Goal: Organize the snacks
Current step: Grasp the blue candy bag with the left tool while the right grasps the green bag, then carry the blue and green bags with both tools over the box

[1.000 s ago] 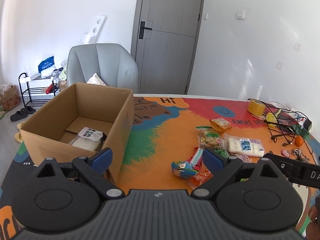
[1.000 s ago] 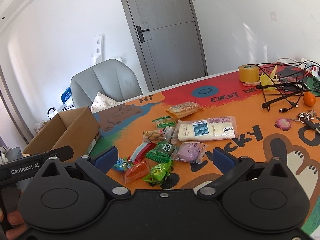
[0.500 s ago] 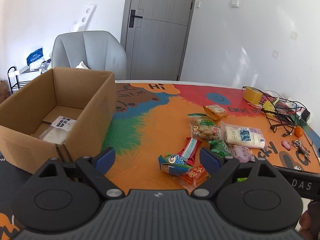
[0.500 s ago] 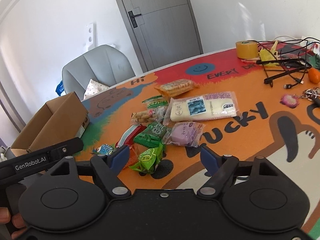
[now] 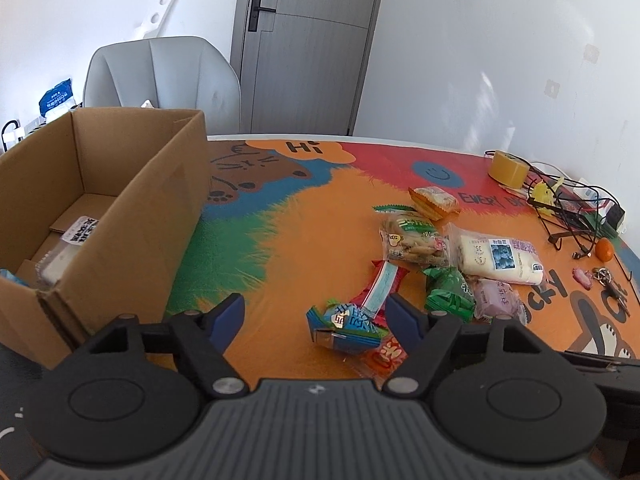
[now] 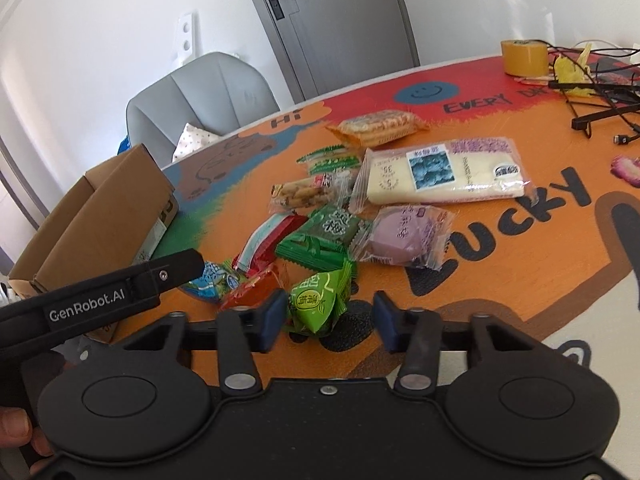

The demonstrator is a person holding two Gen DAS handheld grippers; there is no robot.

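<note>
Right gripper [image 6: 331, 319] closing round crinkly green packet [image 6: 318, 300] (pyramid-shaped); left gripper [image 5: 316, 318] narrowing, empty

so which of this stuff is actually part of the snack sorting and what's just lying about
Part of the job:
- cardboard box
- light green snack, between the closing jaws of the right gripper
- blue snack
- white bread pack
- purple bun

Lying about:
- tape roll
- cables
- orange
- keys
</note>
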